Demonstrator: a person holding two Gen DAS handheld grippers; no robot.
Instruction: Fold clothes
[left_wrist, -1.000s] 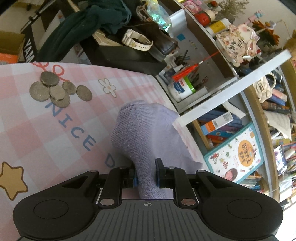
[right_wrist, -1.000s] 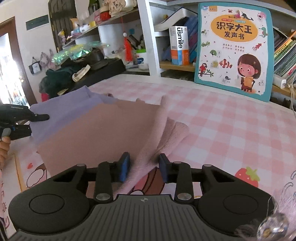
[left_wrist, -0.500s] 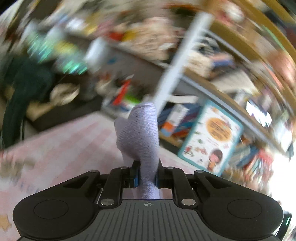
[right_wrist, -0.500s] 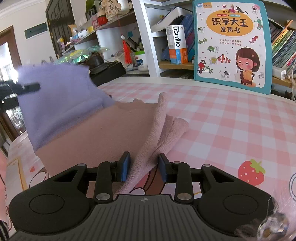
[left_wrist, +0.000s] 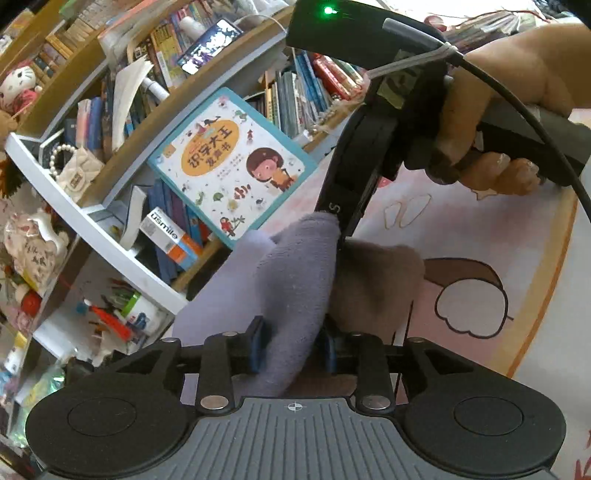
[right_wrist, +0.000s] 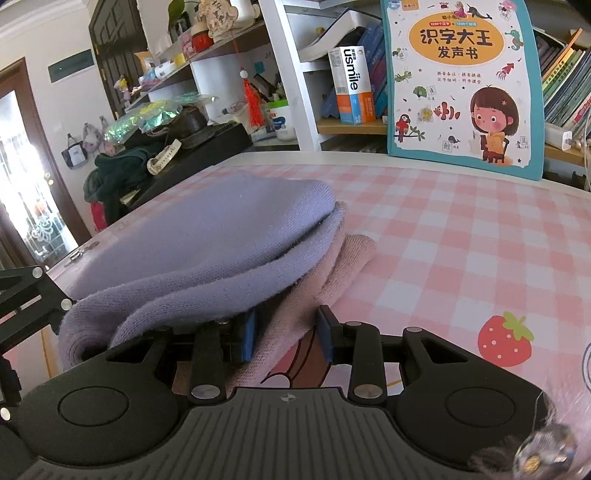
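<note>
A soft cloth lies on the pink checked table (right_wrist: 461, 240). Its lavender layer (right_wrist: 221, 236) is folded over a pinkish-brown layer (right_wrist: 351, 251). In the left wrist view the lavender fold (left_wrist: 295, 280) runs between the jaws of my left gripper (left_wrist: 292, 349). Those jaws are opening and the pads no longer pinch it. My right gripper (right_wrist: 288, 338) is shut on the pinkish-brown edge near the table's front. A hand (left_wrist: 480, 110) holds that right gripper (left_wrist: 354, 177) just beyond the fold, and the cloth hides its tips. The left gripper's black frame (right_wrist: 29, 291) shows at the left edge.
A children's book (right_wrist: 458, 81) leans on the bookshelf (right_wrist: 291, 74) along the table's far edge. A black box with a dark garment and a watch (right_wrist: 162, 158) sits at the far left, and coins (right_wrist: 77, 253) lie beside the cloth. Bare tablecloth lies to the right.
My left gripper swung the lavender flap up and across onto the pinkish-brown part beside the right gripper, rolling as it went, and its jaws have widened. The right gripper stayed put.
</note>
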